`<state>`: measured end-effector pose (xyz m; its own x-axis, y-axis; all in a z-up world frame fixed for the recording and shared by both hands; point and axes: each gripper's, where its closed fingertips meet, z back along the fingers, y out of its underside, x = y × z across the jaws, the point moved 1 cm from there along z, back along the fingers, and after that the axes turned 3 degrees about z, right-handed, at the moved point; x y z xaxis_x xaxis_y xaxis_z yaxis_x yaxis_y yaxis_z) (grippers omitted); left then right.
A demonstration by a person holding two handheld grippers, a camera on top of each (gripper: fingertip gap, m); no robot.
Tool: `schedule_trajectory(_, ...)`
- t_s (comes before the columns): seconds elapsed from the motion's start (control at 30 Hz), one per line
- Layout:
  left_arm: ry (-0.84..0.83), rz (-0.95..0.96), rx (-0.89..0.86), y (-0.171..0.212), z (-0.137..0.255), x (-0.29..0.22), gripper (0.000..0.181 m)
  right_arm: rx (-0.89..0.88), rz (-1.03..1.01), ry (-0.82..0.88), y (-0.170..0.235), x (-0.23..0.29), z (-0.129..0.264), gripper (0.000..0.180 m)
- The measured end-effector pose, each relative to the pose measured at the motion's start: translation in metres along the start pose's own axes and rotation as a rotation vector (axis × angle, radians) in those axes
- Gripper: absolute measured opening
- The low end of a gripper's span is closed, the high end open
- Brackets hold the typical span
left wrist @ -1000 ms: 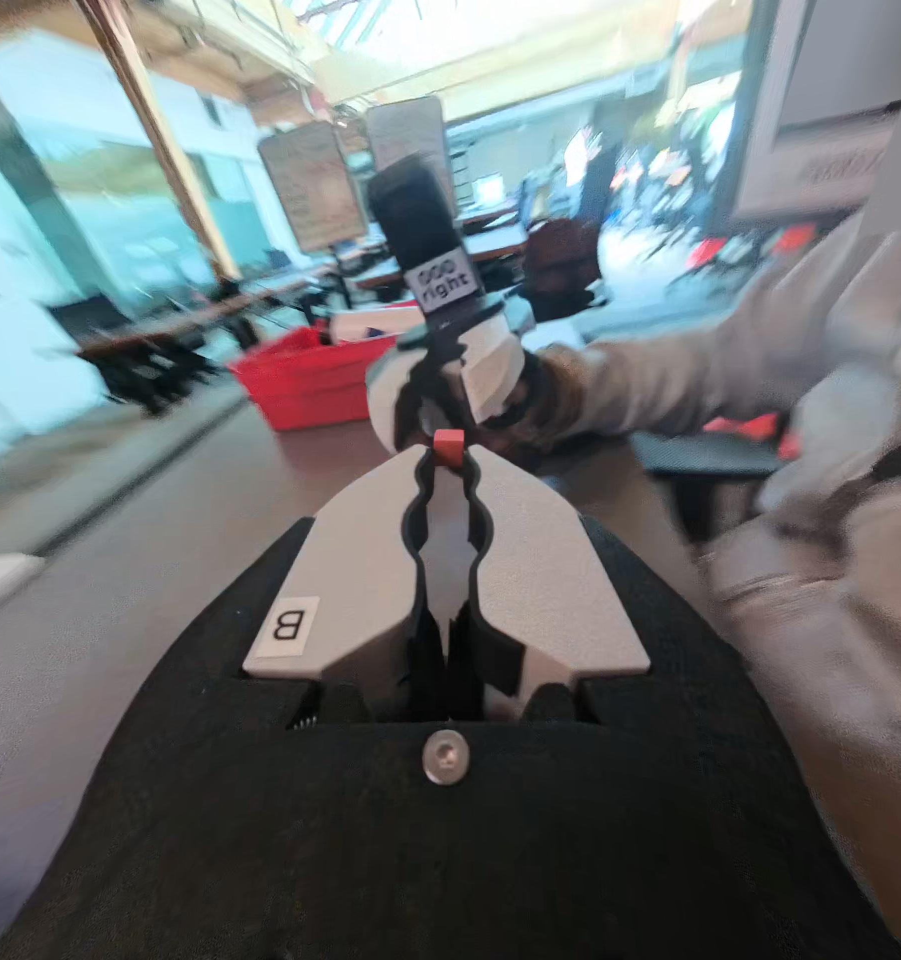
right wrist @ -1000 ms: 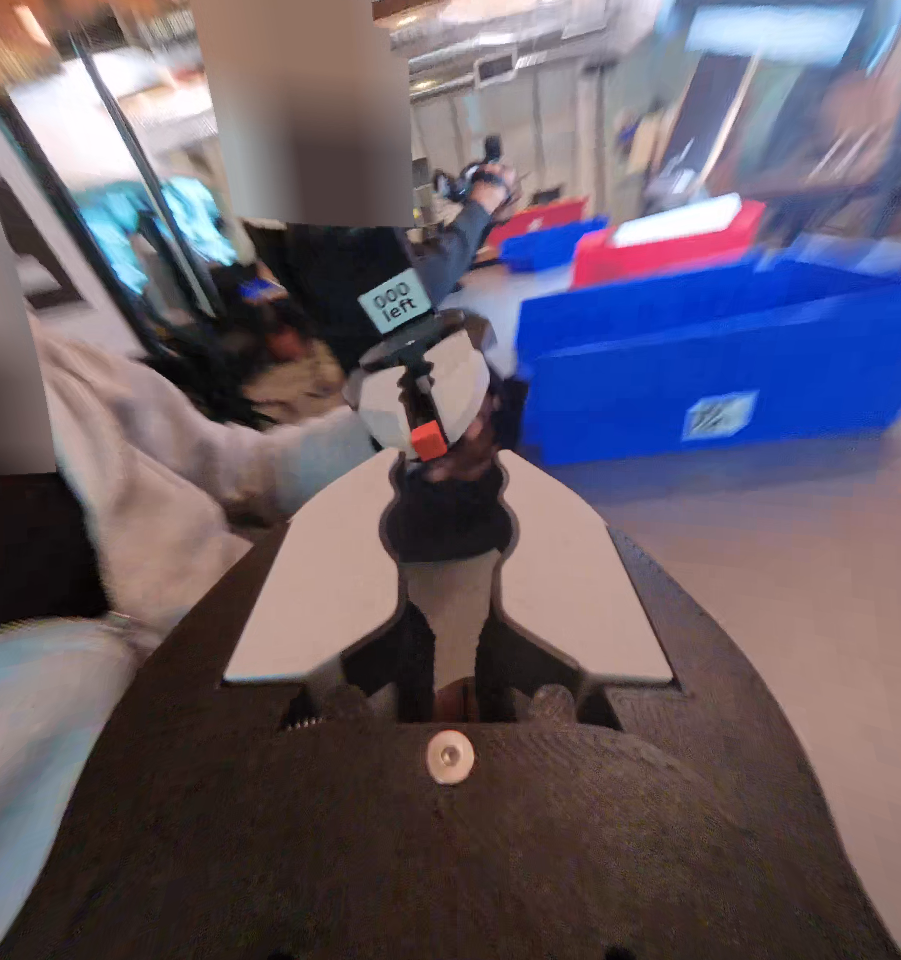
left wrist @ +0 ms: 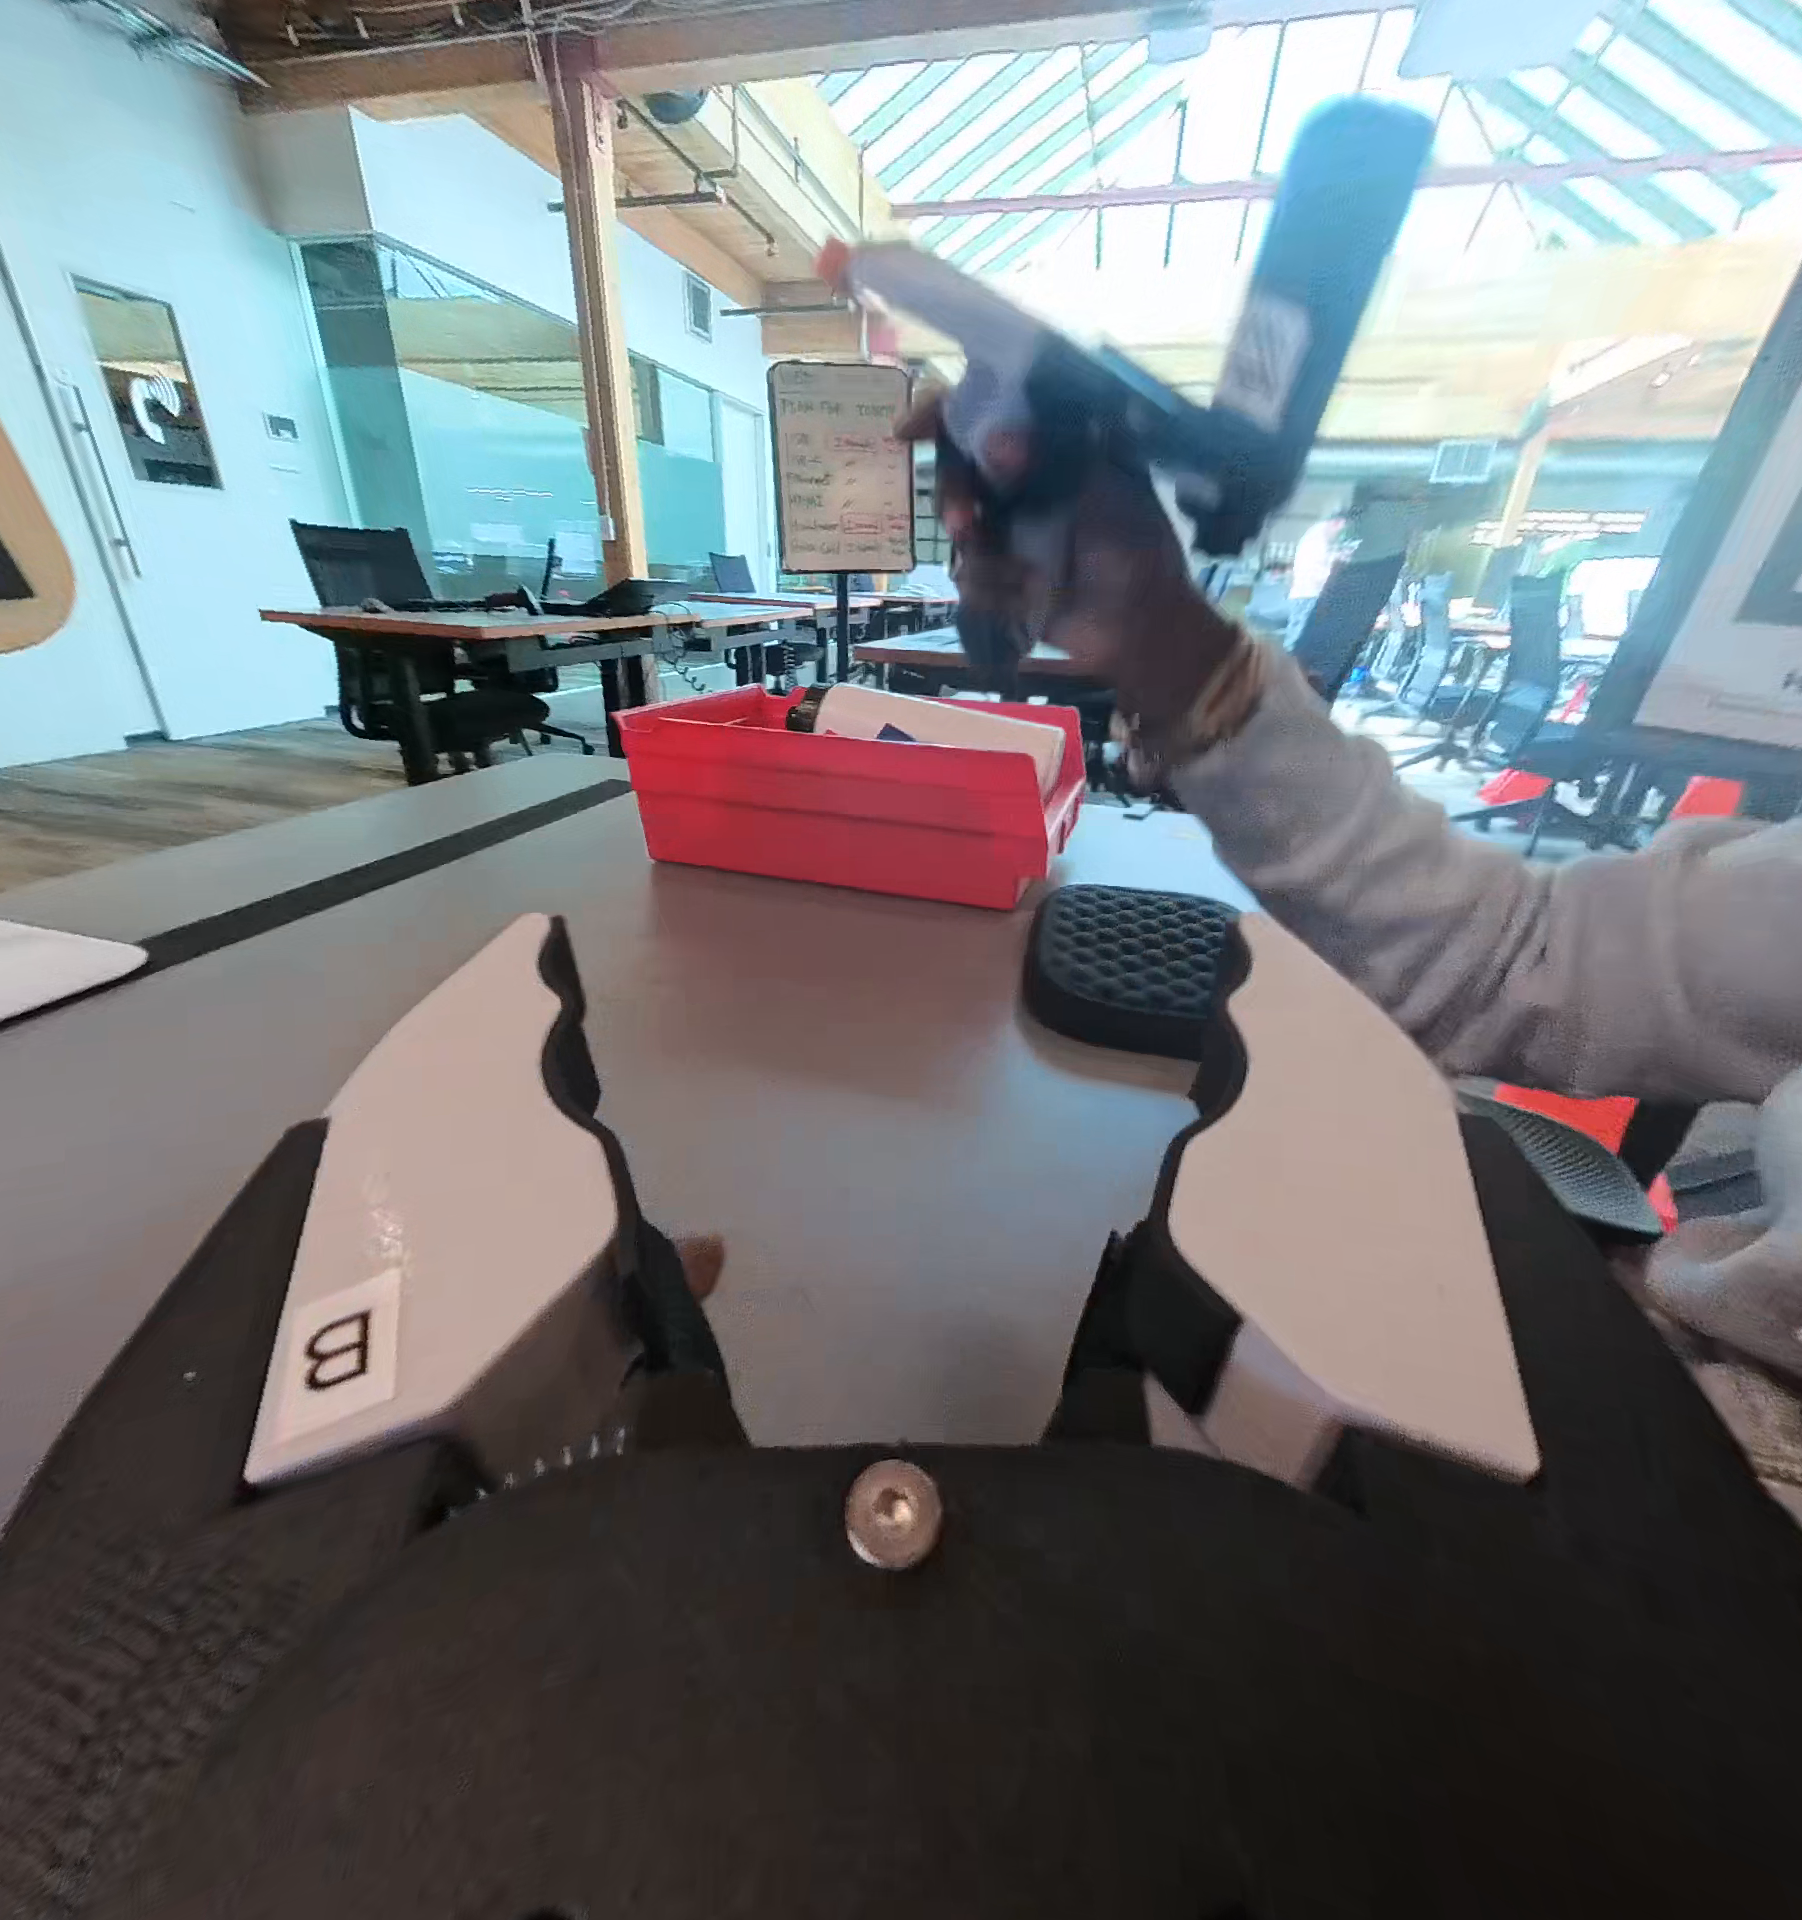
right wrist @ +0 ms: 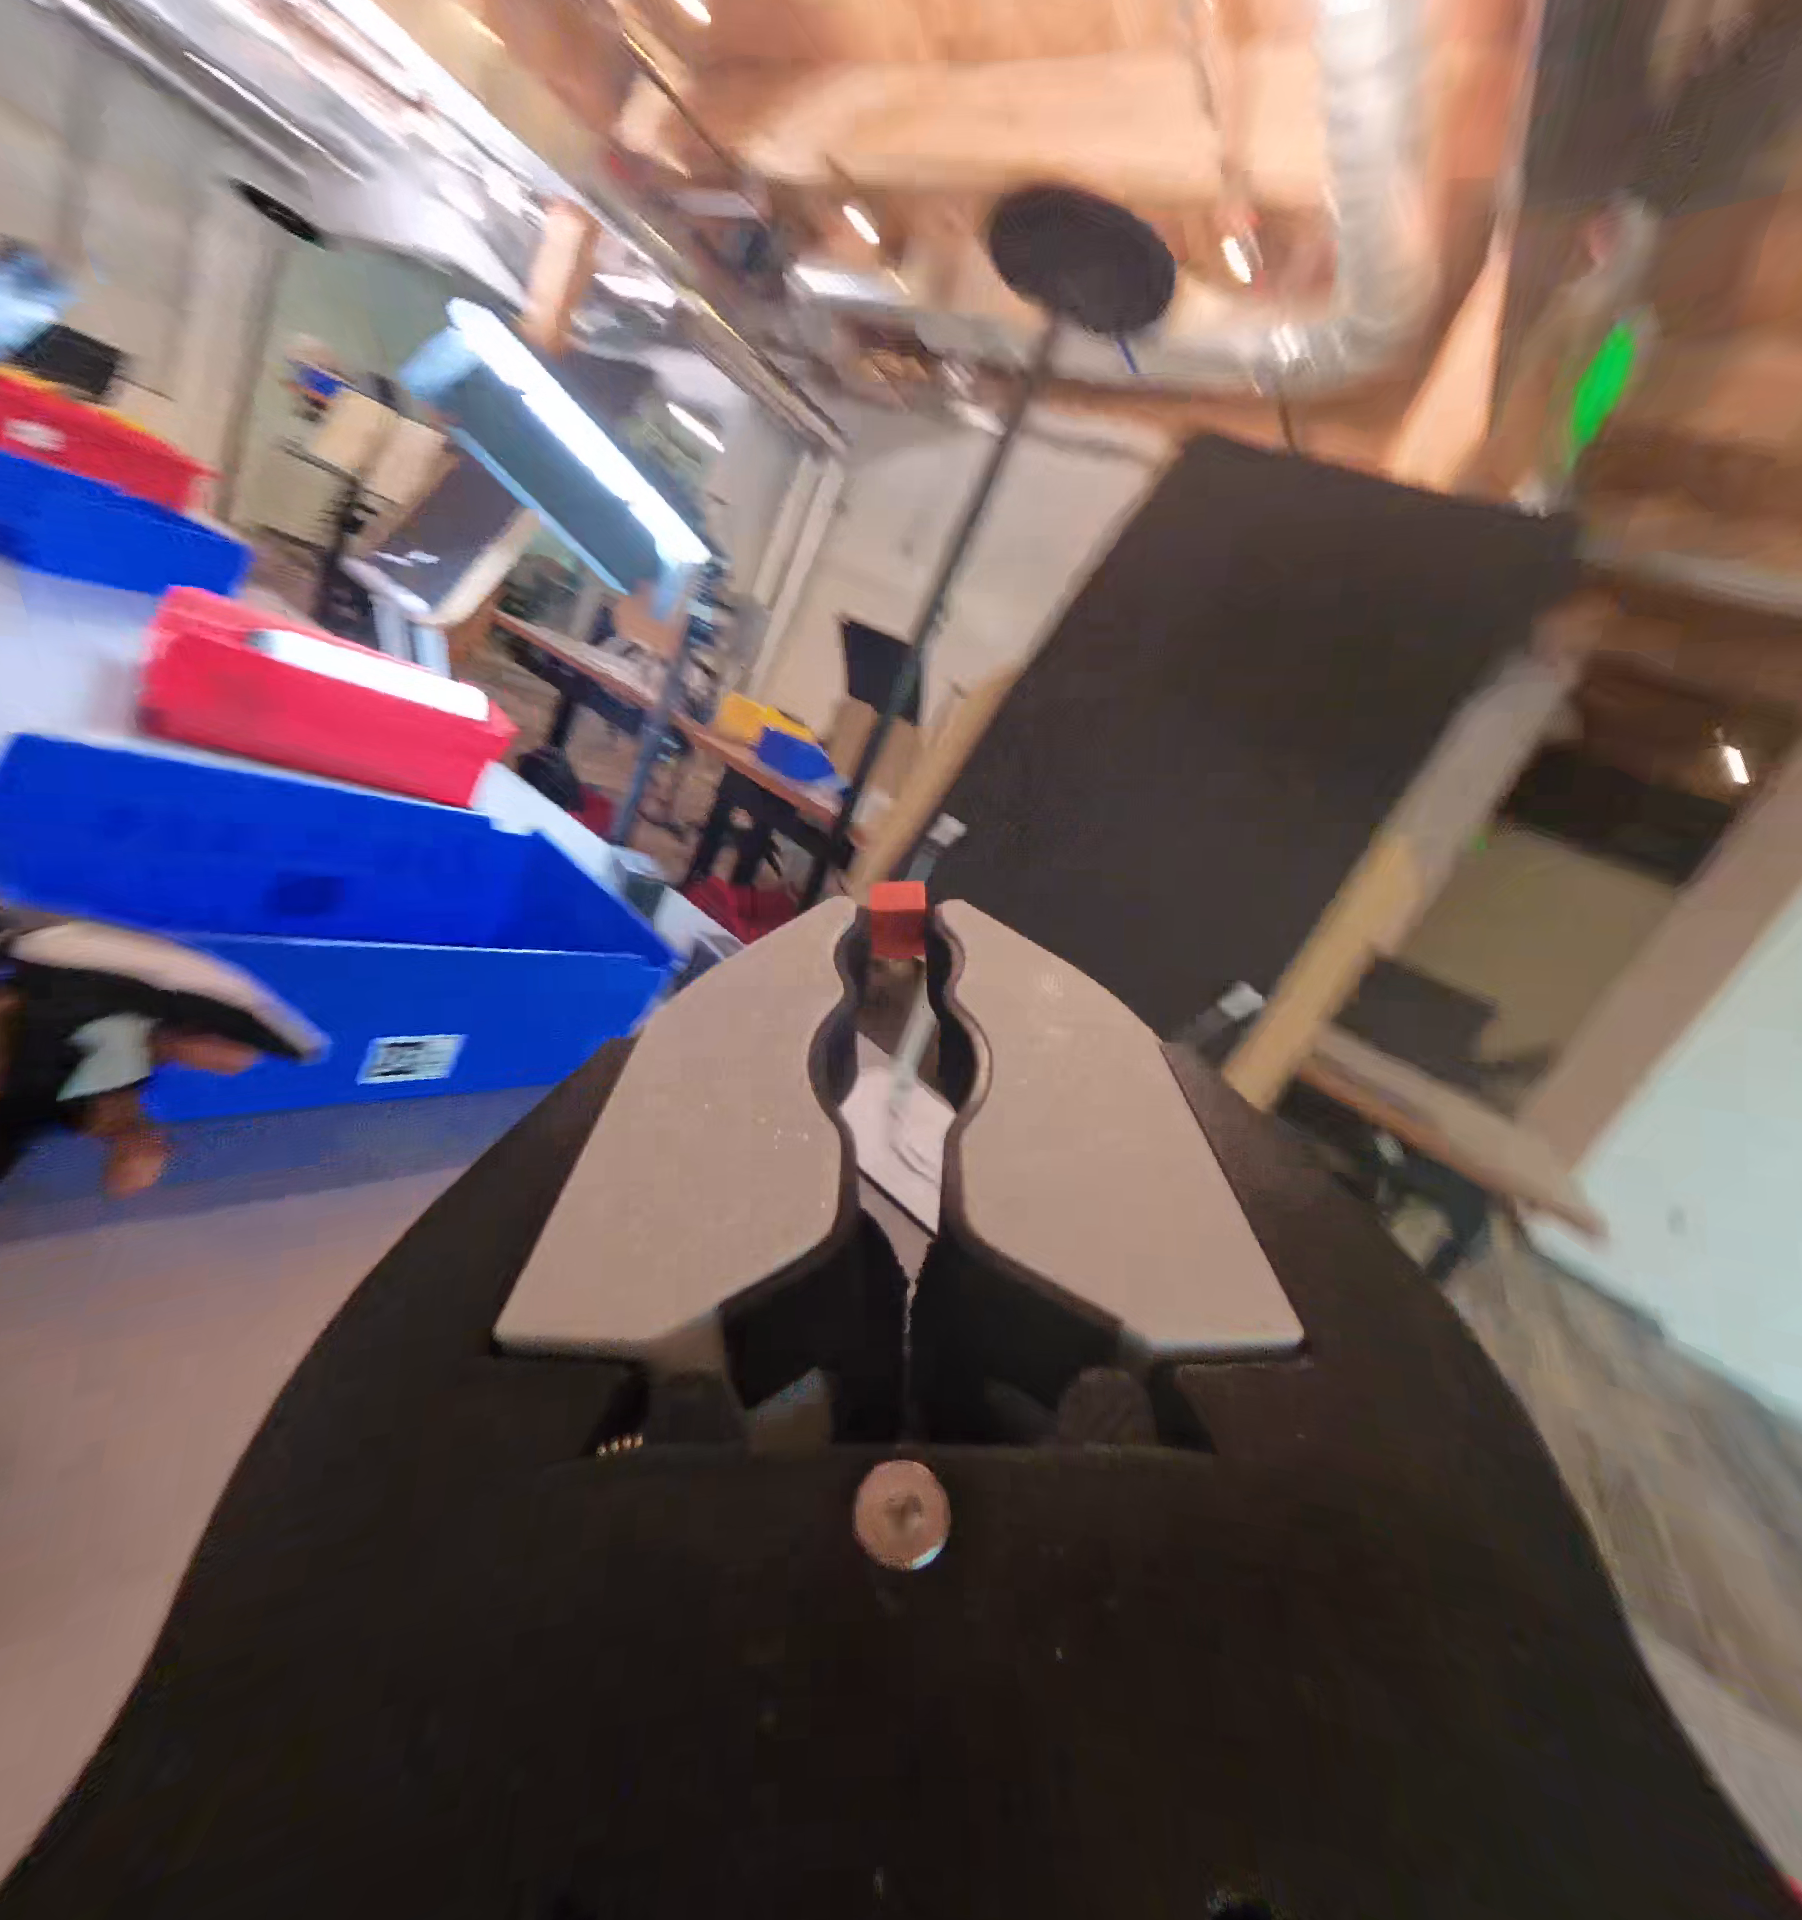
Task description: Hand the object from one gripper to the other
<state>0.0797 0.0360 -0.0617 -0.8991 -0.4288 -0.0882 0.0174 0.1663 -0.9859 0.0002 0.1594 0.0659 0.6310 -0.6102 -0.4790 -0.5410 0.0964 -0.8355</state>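
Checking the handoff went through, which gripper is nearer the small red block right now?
Right. The right gripper has its jaws shut on the small red block. The left gripper is open and empty, low over the table, away from it.

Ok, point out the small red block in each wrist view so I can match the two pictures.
Left wrist view: red block upper centre, blurred, at the tip of the raised right gripper.
Right wrist view: the block sits centre frame, pinched between that gripper's own fingertips.
Shared landmark: the right gripper itself; a red bin shows in each view, but whether it is the same bin is unclear.
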Motion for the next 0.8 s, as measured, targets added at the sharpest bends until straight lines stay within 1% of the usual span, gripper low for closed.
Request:
schedule_trajectory(0.07,0.003,-0.026,0.003,0.000,-0.001,-0.002,0.117,0.142,-0.071,0.098,0.001,-0.067,0.003,0.010)
schedule_trajectory(0.13,0.011,-0.047,-0.005,0.000,-0.001,-0.005,0.118,0.283,-0.112,0.212,0.015,-0.130,0.018,0.010)
schedule_trajectory(0.2,0.011,-0.055,-0.002,0.001,-0.002,-0.005,0.119,0.413,-0.204,0.326,0.043,-0.180,0.042,0.010)
schedule_trajectory(0.27,0.014,-0.053,-0.004,0.001,-0.003,-0.006,0.120,0.530,-0.386,0.374,0.084,-0.203,0.068,0.010)
schedule_trajectory(0.37,0.017,-0.039,-0.018,0.000,-0.003,-0.005,0.121,0.675,-0.652,0.341,0.144,-0.199,0.097,0.010)
schedule_trajectory(0.43,0.019,-0.029,-0.025,0.000,-0.003,-0.005,0.121,0.760,-0.733,0.332,0.176,-0.186,0.112,0.010)
schedule_trajectory(0.5,0.016,-0.023,-0.030,0.000,-0.003,-0.004,0.121,0.870,-0.771,0.287,0.201,-0.172,0.126,0.011)
schedule_trajectory(0.57,0.012,-0.023,-0.030,0.000,-0.003,-0.004,0.123,0.955,-0.795,0.294,0.214,-0.168,0.137,0.010)
schedule_trajectory(0.63,0.008,-0.012,-0.024,-0.001,-0.003,-0.005,0.129,0.978,-0.815,0.259,0.220,-0.161,0.138,0.010)
schedule_trajectory(0.7,0.007,0.012,-0.015,0.000,-0.004,-0.005,0.133,1.059,-0.805,0.264,0.231,-0.157,0.144,0.010)
schedule_trajectory(0.8,0.018,0.030,-0.006,0.000,-0.004,-0.007,0.136,1.120,-0.804,0.250,0.241,-0.152,0.145,0.010)
